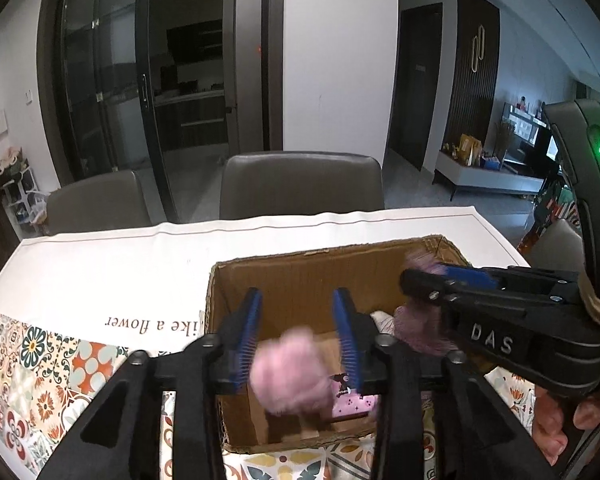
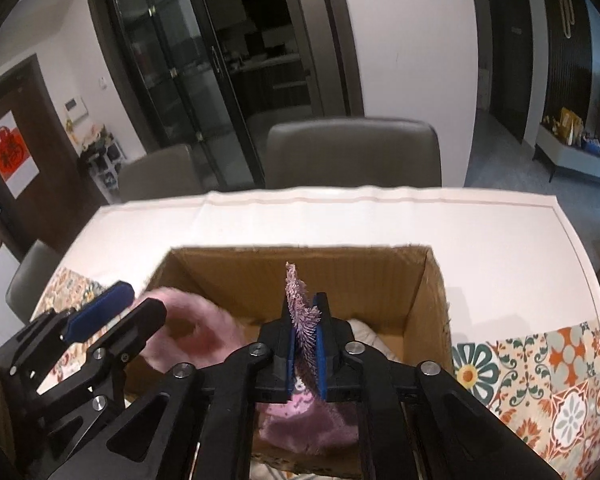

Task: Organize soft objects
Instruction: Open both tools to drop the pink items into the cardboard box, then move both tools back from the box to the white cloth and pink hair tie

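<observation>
An open cardboard box [image 1: 300, 258] [image 2: 300, 249] sits on the table under both grippers. My left gripper [image 1: 299, 336] [image 2: 118, 314] is open over the box. A blurred pink fluffy toy [image 1: 290, 378] [image 2: 192, 336] with a printed tag lies loose below its blue pads. My right gripper [image 2: 305, 346] [image 1: 432, 280] reaches into the box from the right. Its pads stand a little apart. A purple fuzzy cloth [image 2: 302, 312] [image 1: 420, 322] stands upright between them, and its lower part rests in the box.
A white soft item [image 2: 364, 332] lies in the box's far right corner. The table [image 2: 500, 248] has a white cloth with a patterned tile border. Grey chairs [image 1: 300, 184] stand behind it. A person's hand [image 1: 556, 420] holds the right gripper.
</observation>
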The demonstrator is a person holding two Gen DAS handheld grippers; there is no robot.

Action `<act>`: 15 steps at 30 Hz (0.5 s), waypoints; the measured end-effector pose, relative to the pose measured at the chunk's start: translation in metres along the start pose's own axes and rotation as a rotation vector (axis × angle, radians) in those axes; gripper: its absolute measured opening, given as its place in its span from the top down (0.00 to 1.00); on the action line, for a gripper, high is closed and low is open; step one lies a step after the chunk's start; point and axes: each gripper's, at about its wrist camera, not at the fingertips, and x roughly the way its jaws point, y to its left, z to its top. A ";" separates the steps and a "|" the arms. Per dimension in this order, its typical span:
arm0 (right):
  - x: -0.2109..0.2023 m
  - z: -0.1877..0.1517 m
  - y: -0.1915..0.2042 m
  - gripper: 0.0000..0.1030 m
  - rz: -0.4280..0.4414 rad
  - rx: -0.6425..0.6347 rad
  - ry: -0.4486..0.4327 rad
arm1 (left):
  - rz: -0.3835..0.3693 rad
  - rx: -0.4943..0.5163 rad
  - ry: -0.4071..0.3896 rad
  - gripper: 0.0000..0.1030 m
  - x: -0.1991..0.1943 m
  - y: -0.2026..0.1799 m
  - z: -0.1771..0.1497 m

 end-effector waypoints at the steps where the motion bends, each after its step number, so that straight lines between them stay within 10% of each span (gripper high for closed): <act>1: 0.001 0.000 -0.001 0.67 0.002 0.005 0.007 | -0.002 0.000 -0.001 0.56 -0.001 0.001 0.000; 15: -0.016 -0.021 -0.009 0.60 -0.029 0.064 0.017 | 0.027 0.014 -0.016 0.52 -0.033 0.004 -0.011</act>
